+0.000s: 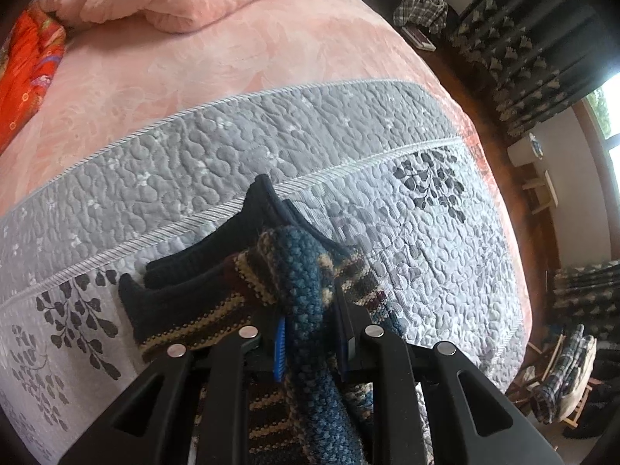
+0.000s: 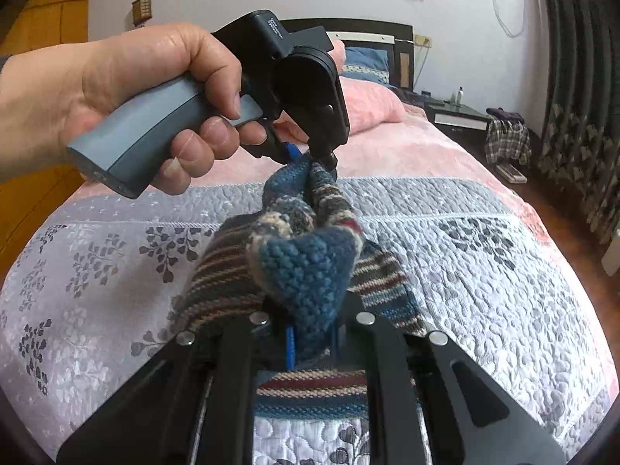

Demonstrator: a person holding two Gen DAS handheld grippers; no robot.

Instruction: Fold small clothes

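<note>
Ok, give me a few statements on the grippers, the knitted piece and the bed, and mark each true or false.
1. Both grippers grip the knitted garment. True: left gripper and right gripper are each shut on it.
2. The garment is plain white. False: it is blue knit with striped bands.
3. It lies over a grey quilted bedspread. True.
4. The blanket beyond is green. False: pink.
5. A hand holds the left gripper's handle. True.

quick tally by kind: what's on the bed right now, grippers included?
Grippers: 2, left gripper and right gripper, both shut on the striped knit garment
Knit garments: 1
Quilted grey covers: 1
Pink blankets: 1
Total: 5
</note>
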